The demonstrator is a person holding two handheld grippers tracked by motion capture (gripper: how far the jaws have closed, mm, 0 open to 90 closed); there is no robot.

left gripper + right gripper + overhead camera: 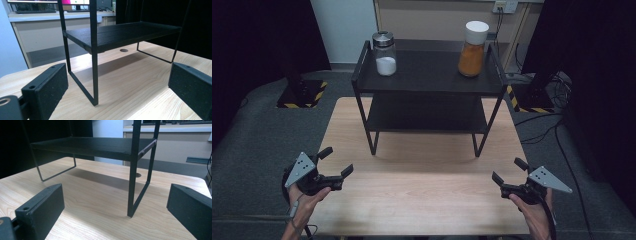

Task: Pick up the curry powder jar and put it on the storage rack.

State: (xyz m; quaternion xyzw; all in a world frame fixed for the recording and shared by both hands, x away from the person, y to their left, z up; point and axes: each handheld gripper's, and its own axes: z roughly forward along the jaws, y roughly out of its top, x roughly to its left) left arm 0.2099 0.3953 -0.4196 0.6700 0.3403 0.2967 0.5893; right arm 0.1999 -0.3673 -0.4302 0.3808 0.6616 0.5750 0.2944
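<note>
High view, wooden table, black shelf rack

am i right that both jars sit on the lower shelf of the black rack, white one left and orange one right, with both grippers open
Not quite: the high view shows the white jar and the orange jar on the top shelf of the black rack, not the lower one. The rest holds: white left, orange right, left gripper and right gripper both open.
</note>
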